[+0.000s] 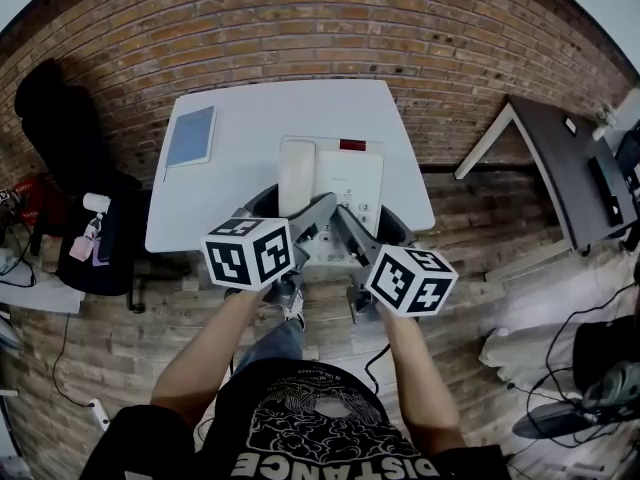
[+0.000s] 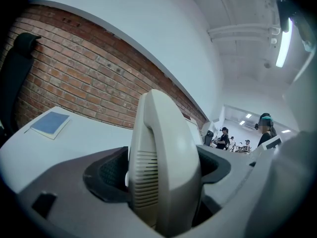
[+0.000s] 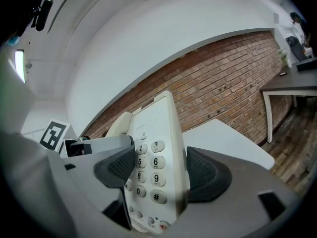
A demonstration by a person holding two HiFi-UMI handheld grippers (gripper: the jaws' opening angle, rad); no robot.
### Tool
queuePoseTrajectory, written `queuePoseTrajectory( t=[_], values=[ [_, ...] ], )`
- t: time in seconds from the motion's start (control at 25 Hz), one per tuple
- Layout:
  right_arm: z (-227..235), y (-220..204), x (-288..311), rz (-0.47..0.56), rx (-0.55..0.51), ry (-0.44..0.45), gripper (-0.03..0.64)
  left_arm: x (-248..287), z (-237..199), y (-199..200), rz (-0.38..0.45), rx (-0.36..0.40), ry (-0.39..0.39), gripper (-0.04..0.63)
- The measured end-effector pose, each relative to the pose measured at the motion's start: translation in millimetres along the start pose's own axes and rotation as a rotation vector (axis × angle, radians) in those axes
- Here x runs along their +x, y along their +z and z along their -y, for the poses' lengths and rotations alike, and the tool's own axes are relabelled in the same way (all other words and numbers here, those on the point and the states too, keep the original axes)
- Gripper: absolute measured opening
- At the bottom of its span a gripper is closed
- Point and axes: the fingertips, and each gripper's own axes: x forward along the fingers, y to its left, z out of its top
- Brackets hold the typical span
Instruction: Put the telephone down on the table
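Left gripper fingers clamped on handset; right gripper fingers clamped across telephone base. Paired hold likely stops handset slipping, levels unit for tabletop landing.

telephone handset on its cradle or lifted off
On its cradle: the handset lies along the telephone base, at its left side, with the left gripper clamped on it.
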Motion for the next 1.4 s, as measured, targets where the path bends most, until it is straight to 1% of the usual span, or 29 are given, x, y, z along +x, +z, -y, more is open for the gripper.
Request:
queuePoseTrajectory(
  t=[0.2, 0.52, 0.96, 1.2, 1.4],
  values=[
    [21.8, 13.2, 49.9, -0.017, 0.005, -0.010, 0.313, 43.0, -33.4, 16.4, -0.014, -0.017, -0.001, 0.397],
    [54.3, 41.7, 138.7, -0.051, 0.036, -0.034, 0.313, 114.9, -92.1, 54.1, -0.061, -0.042, -0.002, 0.397],
    [82.5, 71.5, 225.2, -0.088, 0.040, -0.065, 0.313, 182.6, -150.0, 91.9, -0.086, -0.084, -0.019, 0.397],
    [92.9, 72.2, 250.0, -0.117, 0.045, -0.060, 0.313, 200.9, -169.3, 94.6, -0.097, -0.105, 0.002, 0.397],
    [104.8, 61.9, 266.1, -0.165, 0.066, -0.035, 0.313, 212.2, -184.2, 84.4, -0.119, -0.133, 0.048, 0.397]
  ],
)
